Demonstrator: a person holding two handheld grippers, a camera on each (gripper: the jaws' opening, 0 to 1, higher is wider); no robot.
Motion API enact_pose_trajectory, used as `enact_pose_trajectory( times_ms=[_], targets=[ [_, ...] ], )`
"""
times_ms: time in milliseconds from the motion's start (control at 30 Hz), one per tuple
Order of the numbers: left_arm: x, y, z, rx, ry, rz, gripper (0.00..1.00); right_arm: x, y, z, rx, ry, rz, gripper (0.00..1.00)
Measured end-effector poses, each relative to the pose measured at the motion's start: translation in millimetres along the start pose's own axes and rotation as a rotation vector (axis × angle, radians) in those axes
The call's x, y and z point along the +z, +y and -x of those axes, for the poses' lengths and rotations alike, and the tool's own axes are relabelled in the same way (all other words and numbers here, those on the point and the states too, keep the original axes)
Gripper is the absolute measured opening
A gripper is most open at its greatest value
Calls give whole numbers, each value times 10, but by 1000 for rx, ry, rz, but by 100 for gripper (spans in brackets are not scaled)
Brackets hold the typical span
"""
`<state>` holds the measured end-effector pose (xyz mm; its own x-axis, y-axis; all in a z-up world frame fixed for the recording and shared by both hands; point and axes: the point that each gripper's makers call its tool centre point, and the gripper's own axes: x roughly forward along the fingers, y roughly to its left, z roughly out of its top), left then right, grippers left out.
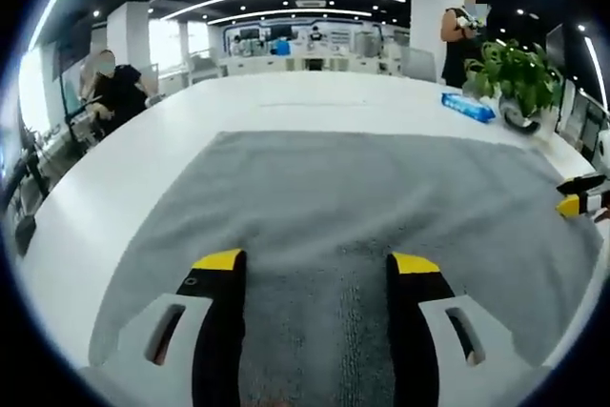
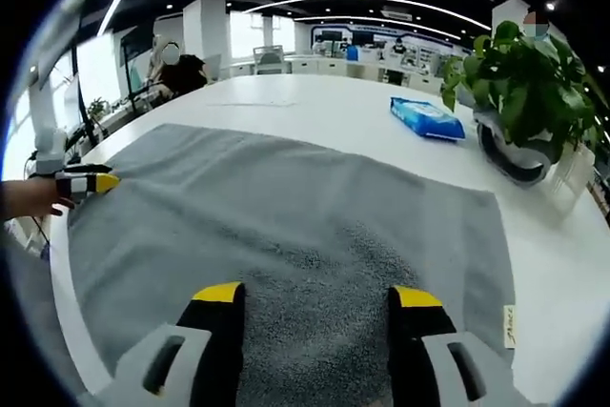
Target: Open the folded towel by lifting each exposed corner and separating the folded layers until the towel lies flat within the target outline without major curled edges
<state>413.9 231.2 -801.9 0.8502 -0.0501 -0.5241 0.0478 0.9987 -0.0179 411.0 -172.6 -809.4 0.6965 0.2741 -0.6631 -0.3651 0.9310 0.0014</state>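
Grey terry towel [image 1: 381, 207], nubby pile, rectangular, spread flat on white glossy surface [image 1: 286, 92]. Directly under and ahead of both tongs. Left tongs [image 1: 316, 262]: black jaws with yellow tips on white bodies, spread wide apart, nothing between them but bare pile, tips low over the towel; contact unclear. Right tongs [image 2: 316, 295]: same build, same wide spread, empty, over towel [image 2: 286, 216] near its close edge. Small cream tag [image 2: 509, 325] on towel hem, just right of right tongs; dark print on it too small to read. Right tongs tip visible at far right of the left gripper view, at towel edge. Left tongs tip [image 2: 91, 181] at far left of the right gripper view, on or just over towel's left edge, hand [image 2: 33, 197] behind it. Blue crinkly plastic packet [image 2: 426, 117], flat oblong, beyond towel, ahead-right of right tongs; printing unreadable. Leafy green plant [image 2: 519, 73] in rounded dark-and-white pot [image 2: 510, 154], farther right of packet. Seated person [image 1: 114, 92] ahead-left of left tongs, standing person [image 1: 462, 35] ahead-right. Curved strip ceiling lights overhead.
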Motion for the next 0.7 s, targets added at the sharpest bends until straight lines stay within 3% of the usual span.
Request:
enact_pose_trajectory(
  times_ms=[333, 700],
  targets=[
    [80, 25, -134, 40, 1, 26, 61, 264, -155, -296, 39, 0, 33, 61],
    [182, 53, -306, 21, 12, 18, 62, 419, -223, -472, 49, 1, 41, 61]
  ],
)
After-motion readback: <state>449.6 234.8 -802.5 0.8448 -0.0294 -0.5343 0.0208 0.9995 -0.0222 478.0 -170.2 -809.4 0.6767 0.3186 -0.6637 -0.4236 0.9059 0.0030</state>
